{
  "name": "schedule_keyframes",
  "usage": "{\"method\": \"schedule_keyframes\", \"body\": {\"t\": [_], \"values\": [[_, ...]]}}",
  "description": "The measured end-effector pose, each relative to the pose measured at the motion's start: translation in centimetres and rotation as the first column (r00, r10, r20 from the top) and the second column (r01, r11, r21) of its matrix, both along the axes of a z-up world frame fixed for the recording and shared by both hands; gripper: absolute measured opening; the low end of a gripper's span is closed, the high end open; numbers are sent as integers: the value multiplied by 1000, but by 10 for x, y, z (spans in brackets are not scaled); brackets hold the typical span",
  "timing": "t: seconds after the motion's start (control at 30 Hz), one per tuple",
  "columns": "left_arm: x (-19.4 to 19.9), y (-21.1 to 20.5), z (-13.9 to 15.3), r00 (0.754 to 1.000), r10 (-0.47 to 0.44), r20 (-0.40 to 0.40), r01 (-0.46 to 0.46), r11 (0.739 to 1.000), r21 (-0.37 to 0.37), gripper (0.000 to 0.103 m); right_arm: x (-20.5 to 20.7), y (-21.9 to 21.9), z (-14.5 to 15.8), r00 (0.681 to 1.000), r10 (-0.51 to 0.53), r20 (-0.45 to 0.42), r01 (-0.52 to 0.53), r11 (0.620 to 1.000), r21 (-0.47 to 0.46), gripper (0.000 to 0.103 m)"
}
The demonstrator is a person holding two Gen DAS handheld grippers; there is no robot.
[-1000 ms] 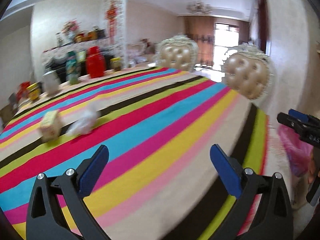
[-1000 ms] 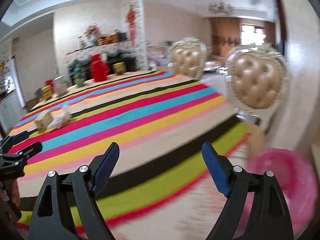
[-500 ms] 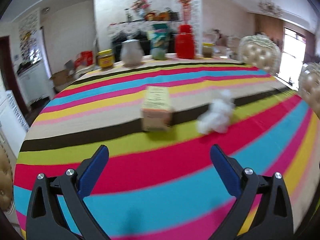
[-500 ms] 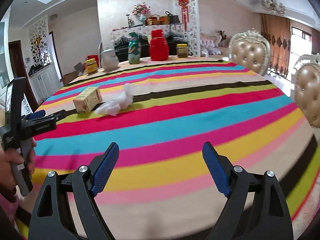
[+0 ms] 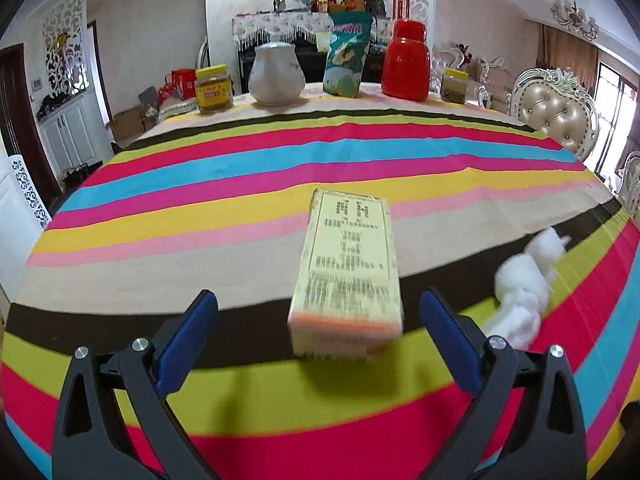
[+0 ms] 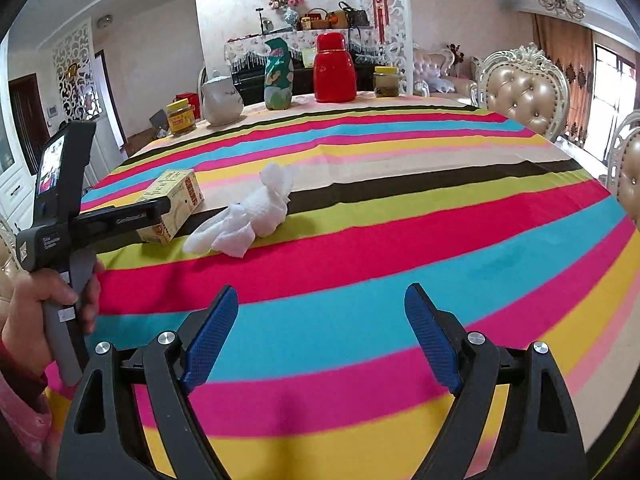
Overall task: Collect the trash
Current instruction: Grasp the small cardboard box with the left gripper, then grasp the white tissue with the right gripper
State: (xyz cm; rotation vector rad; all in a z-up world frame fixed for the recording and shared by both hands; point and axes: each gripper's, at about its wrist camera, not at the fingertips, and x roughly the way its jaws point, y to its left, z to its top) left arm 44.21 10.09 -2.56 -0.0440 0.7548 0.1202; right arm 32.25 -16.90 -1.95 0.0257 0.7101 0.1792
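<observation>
Nothing collected yet — the box and crumpled tissue lie side by side on the striped tablecloth. Left gripper gapes empty before the box; right gripper (also wide, empty) hangs back.

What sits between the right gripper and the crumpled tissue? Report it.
Nothing: in the right wrist view only bare striped tablecloth separates the right gripper from the crumpled tissue.

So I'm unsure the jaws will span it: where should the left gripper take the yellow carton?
Across the two long side faces of the yellow carton. It lies flat, its short end facing the open left gripper, and looks narrower than the gap. Come straight on along its length; the crumpled tissue lies apart to its right.
</observation>
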Motion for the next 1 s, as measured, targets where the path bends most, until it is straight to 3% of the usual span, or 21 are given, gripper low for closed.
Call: {"method": "schedule_keyframes", "body": {"t": [0.07, 0.13, 0.17, 0.27, 0.57, 0.83, 1.0], "values": [[11, 3, -5, 1000, 1, -23, -2, 1000, -21, 91, 15, 8, -3, 1000, 4, -11, -4, 1000, 3, 81], [18, 7, -7, 999, -30, -34, 27, 997, -72, 55, 25, 15, -6, 1000, 5, -18, -5, 1000, 9, 81], [18, 8, -7, 998, -49, -44, 45, 996, -81, 49, 34, 21, -7, 1000, 5, -28, -4, 1000, 14, 81], [6, 11, 1, 998, -63, -5, 62, 995, -80, 48, 51, 35, -10, 999, 12, -45, -11, 999, 35, 81], [-59, 24, 38, 995, 21, 96, -18, 999, -34, 48, 98, 75, -17, 994, -18, -110, 24, 998, 61, 81], [-116, 31, 33, 994, 47, 101, -38, 995, -96, 48, 122, 96, -27, 984, -62, -164, 61, 998, -10, 80], [-135, 33, 21, 989, 59, 136, -39, 988, -148, 48, 128, 97, -35, 978, -55, -199, 49, 998, -35, 62]]}}
